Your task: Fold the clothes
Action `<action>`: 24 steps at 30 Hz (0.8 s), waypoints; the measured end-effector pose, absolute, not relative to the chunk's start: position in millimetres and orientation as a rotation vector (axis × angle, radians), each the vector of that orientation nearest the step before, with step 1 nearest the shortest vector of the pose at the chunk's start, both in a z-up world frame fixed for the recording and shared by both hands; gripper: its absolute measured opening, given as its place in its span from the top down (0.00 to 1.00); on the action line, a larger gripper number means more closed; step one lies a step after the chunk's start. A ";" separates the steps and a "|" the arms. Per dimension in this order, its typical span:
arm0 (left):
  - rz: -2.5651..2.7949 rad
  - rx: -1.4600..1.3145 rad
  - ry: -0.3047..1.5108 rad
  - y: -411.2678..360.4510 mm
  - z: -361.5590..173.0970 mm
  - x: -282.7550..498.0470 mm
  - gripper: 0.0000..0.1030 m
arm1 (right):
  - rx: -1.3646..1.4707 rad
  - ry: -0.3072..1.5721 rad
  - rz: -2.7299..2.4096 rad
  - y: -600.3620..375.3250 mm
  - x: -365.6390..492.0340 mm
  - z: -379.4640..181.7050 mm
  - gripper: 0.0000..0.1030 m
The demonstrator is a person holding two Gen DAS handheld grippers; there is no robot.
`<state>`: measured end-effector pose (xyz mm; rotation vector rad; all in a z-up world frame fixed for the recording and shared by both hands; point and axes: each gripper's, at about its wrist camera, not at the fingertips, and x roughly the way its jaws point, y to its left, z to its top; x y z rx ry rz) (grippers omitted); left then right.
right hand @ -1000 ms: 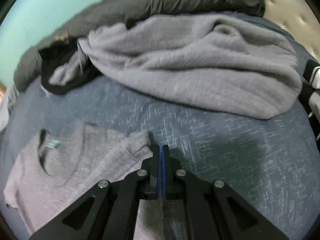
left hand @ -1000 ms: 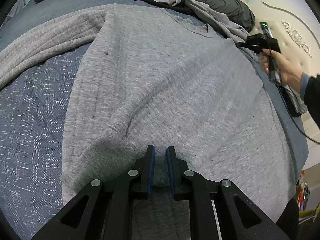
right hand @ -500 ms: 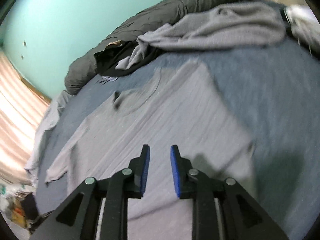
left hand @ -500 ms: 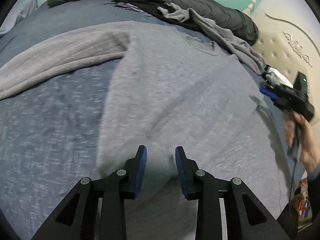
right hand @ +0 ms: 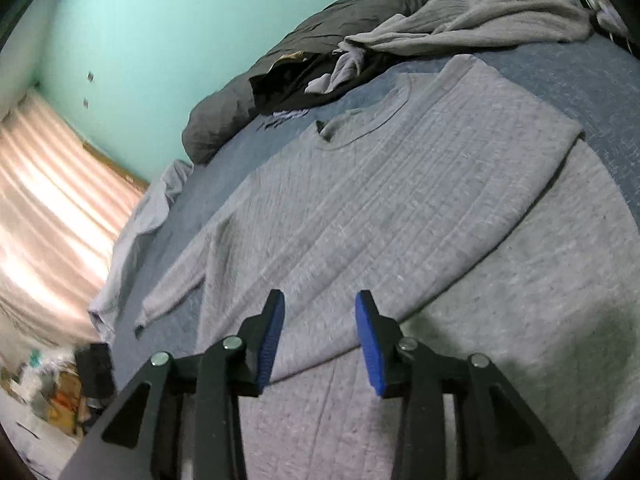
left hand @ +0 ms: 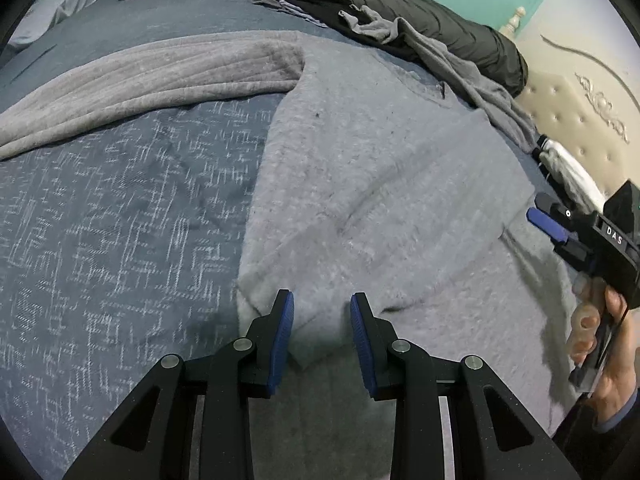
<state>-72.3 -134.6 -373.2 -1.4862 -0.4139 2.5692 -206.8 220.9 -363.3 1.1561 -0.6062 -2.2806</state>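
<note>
Left gripper [left hand: 322, 320]: blue pads apart, jaws have just been opening, nothing pinched; only the near hem of the grey sweater [left hand: 380, 184] lies under the gap. Right gripper [right hand: 318, 328]: jaws also just been opening, empty, hovering over the folded-in sleeve [right hand: 420, 208] that crosses the body diagonally. Sweater lies face up on the blue bedspread [left hand: 120, 220], neckline away from the person, other sleeve [left hand: 140, 76] out flat to the side, not folded in yet. More grey clothes [right hand: 472, 20] and a dark duvet [right hand: 360, 8] piled past it.

Risks, my read: knit is soft, so a shallow pinch could take only the top layer and drag the sleeve fold open. Bedspread could get pinched along with the hem. Near hem looks rumpled, next fold may go skewed.
</note>
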 end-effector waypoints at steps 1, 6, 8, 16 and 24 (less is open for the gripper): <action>2.573 -1.488 -0.408 -133.2 -373.7 -72.3 0.69 | 1.164 -0.597 -2.285 218.6 -206.2 -364.9 0.64; 2.601 -1.483 -0.388 -127.8 -371.9 -72.2 0.69 | 1.162 -0.599 -2.268 213.7 -205.8 -370.9 0.63; 2.613 -1.486 -0.390 -130.2 -369.1 -68.5 0.67 | 1.148 -0.604 -2.251 211.4 -207.2 -372.5 0.63; 2.695 -1.509 -0.577 -186.6 -351.6 -61.0 0.63 | 1.080 -0.664 -2.239 215.8 -211.6 -367.8 0.63; 2.871 -1.594 -0.781 -300.9 -333.4 -69.1 0.53 | 1.062 -0.675 -2.261 220.7 -212.3 -359.8 0.63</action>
